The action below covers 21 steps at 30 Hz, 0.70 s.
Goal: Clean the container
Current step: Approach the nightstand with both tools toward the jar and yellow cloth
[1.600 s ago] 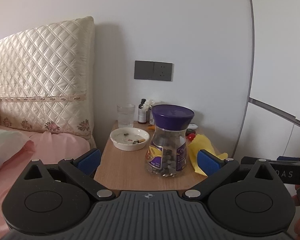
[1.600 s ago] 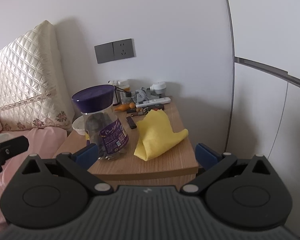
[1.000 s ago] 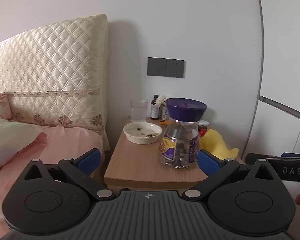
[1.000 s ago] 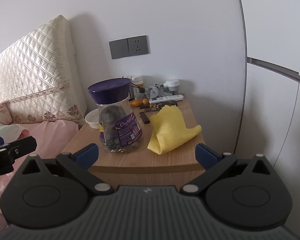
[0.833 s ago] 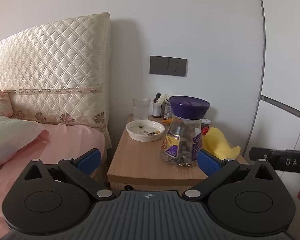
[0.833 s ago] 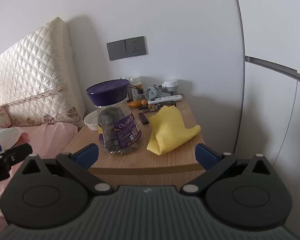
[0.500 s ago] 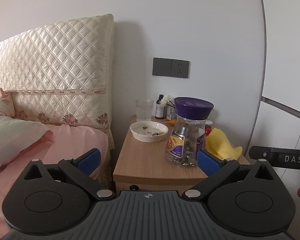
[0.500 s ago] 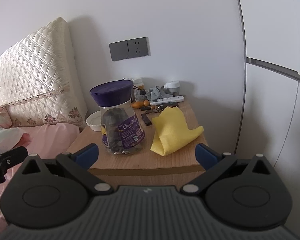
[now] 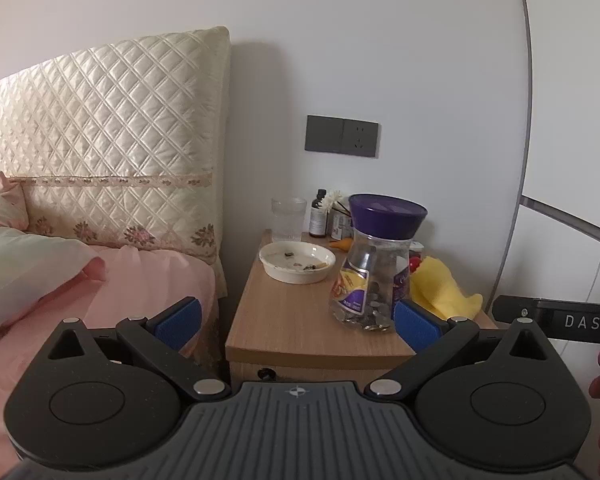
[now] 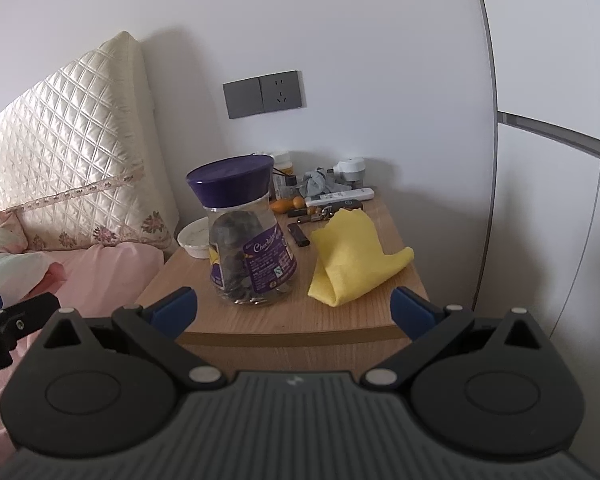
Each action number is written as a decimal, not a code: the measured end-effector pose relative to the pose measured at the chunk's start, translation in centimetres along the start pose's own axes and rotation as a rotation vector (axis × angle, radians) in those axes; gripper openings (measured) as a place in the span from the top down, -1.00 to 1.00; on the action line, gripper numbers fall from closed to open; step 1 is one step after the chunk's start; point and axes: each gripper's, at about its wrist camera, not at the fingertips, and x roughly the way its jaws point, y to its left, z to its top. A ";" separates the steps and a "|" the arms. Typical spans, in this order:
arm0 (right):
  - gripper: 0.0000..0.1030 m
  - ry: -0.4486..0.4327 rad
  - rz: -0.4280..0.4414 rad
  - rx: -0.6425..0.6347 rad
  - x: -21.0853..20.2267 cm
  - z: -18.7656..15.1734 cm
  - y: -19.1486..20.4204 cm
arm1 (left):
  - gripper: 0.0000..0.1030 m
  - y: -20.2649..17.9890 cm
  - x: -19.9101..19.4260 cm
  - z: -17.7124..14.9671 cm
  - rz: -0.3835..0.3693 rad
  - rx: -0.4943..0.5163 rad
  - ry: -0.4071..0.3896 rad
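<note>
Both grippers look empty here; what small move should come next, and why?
Probably bring the right gripper forward and down to the yellow cloth. Both grippers are open and short of the nightstand; the left gripper also holds nothing. The cloth lies folded beside the purple-lidded jar, and wiping needs it first.

A small wooden table (image 9: 296, 320) is seen beside a pink bed (image 9: 140, 280). A clear jar (image 9: 374, 276) with a purple lid (image 9: 386, 216) is set on it. A white dish (image 9: 297, 261) is placed near the jar, and a yellow cloth (image 9: 440, 288) is laid behind it. The left gripper (image 9: 298, 316) is held wide open, short of the table.
</note>
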 end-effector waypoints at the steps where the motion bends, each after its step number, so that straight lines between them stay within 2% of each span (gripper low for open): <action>1: -1.00 0.001 0.001 0.001 0.0 0.0 0.0 | -1.00 0.0 0.0 0.0 0.009 0.005 0.001; 3: -1.00 0.002 0.004 0.003 0.1 -0.1 0.0 | -1.00 0.0 0.0 -0.2 0.030 0.015 0.001; 14: -1.00 -0.005 0.019 0.020 0.1 -0.3 -0.1 | -1.00 0.5 -0.2 -0.2 0.019 0.004 -0.008; 21: -1.00 -0.001 0.057 0.018 0.6 0.2 -0.3 | -1.00 0.7 0.1 -0.1 0.004 -0.017 -0.022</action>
